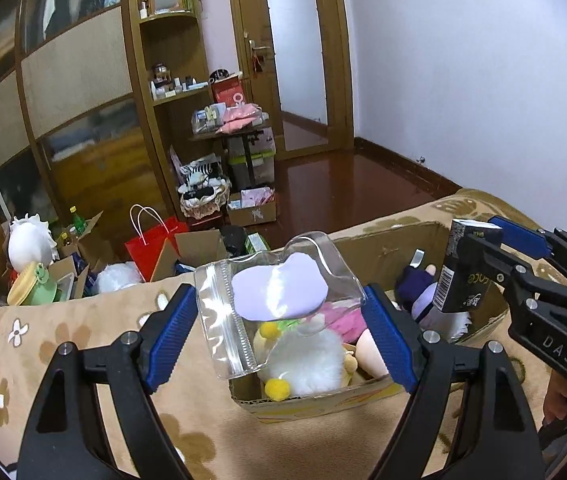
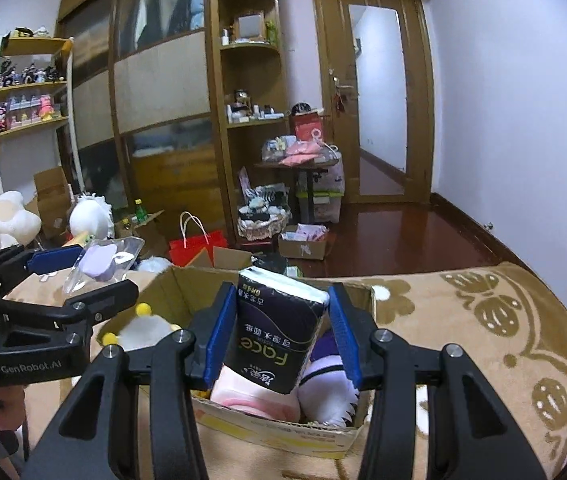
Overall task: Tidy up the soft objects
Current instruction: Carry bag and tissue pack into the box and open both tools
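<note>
My left gripper point(image 1: 279, 316) is shut on a clear zip bag point(image 1: 271, 304) with a lilac soft piece inside, held above the left part of an open cardboard box point(image 1: 323, 402). The bag also shows in the right wrist view point(image 2: 101, 262). My right gripper point(image 2: 275, 332) is shut on a black tissue pack point(image 2: 275, 332), held above the box's right part point(image 2: 283, 426). The pack also shows in the left wrist view point(image 1: 463, 268). Inside the box lie a white plush with yellow pompoms point(image 1: 303, 364), a pink plush point(image 2: 255, 394) and a purple-and-white plush point(image 2: 329, 380).
The box sits on a beige floral blanket point(image 2: 483, 320). Beyond the blanket's edge the floor holds a red paper bag point(image 1: 155, 240), cardboard boxes, a white plush point(image 1: 29, 240) and a green frog item point(image 1: 37, 284). A wardrobe, shelves and a door stand behind.
</note>
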Demonstrator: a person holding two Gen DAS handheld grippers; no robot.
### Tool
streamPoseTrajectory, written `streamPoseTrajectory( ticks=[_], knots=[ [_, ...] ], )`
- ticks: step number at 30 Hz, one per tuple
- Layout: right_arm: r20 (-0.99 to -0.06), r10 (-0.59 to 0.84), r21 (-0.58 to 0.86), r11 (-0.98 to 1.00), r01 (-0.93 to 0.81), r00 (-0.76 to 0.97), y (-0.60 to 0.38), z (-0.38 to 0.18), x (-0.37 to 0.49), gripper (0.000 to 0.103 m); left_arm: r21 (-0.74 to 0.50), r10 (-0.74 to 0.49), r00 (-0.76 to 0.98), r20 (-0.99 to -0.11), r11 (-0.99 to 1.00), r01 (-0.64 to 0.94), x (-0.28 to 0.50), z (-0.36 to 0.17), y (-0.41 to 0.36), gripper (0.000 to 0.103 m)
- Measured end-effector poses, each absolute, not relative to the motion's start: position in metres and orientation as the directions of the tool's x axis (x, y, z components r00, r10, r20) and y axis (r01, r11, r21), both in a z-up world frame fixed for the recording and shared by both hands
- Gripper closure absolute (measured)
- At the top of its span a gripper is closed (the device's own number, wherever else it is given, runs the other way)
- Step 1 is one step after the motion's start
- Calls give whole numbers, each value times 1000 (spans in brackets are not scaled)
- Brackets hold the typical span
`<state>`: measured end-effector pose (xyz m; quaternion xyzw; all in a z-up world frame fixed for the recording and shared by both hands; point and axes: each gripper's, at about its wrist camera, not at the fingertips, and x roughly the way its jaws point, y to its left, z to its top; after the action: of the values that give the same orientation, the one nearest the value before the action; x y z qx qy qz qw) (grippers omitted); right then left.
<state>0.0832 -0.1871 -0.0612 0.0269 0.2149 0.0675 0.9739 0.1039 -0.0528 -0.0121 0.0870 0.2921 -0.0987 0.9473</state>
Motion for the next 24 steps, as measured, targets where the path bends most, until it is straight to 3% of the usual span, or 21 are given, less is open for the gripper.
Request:
streamPoseTrajectory(
  ticks=[24],
  knots=[
    [-524,169,148,983,-107,834,-200,-87,102,51,101,-130,752,-646,962,253,119,-38,-64,19]
  ],
)
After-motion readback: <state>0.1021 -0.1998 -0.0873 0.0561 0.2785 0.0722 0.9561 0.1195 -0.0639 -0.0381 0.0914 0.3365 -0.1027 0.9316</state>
